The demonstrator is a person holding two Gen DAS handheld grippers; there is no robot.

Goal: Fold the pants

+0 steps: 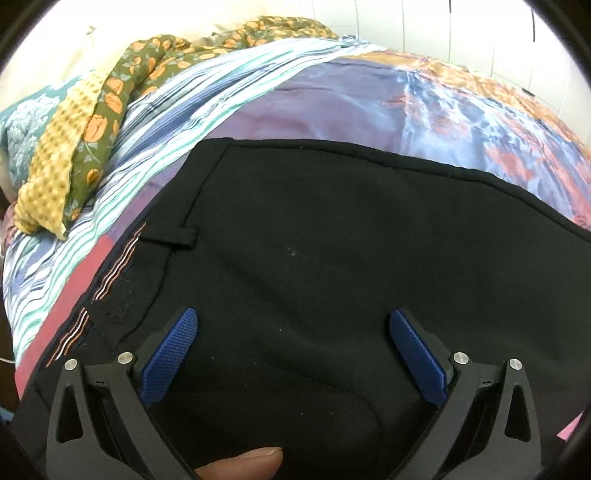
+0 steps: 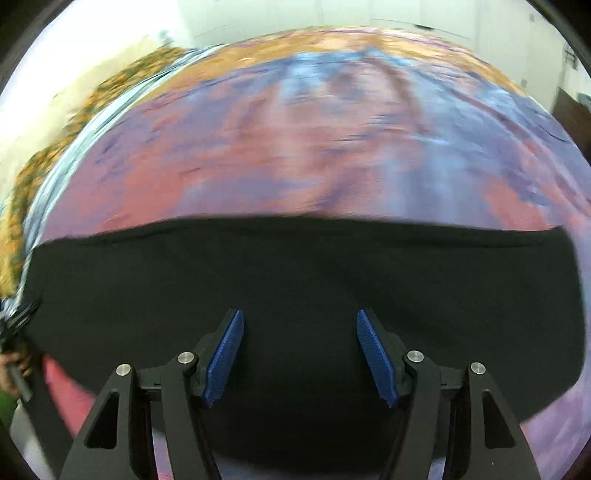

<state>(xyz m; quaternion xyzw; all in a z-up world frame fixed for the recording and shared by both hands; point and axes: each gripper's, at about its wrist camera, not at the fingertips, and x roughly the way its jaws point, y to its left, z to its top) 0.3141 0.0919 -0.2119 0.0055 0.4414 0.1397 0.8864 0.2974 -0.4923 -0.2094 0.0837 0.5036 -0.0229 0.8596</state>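
Black pants [image 1: 332, 236] lie flat on a bed. In the left wrist view the waistband with a belt loop [image 1: 177, 238] runs down the left side. My left gripper [image 1: 293, 317] hovers over the cloth, its blue pads wide apart with nothing between them. In the blurred right wrist view the pants [image 2: 295, 273] form a dark band across the lower half. My right gripper [image 2: 299, 319] stands over them, its blue pads apart, and no cloth is pinched between them.
The bed wears a purple, blue and orange patterned cover [image 1: 461, 110] with a striped part [image 1: 192, 110]. A floral cloth and a yellow dotted cloth [image 1: 55, 158] lie bunched at the far left. A white wall [image 2: 295, 14] stands behind. A thumb [image 1: 251, 463] shows below.
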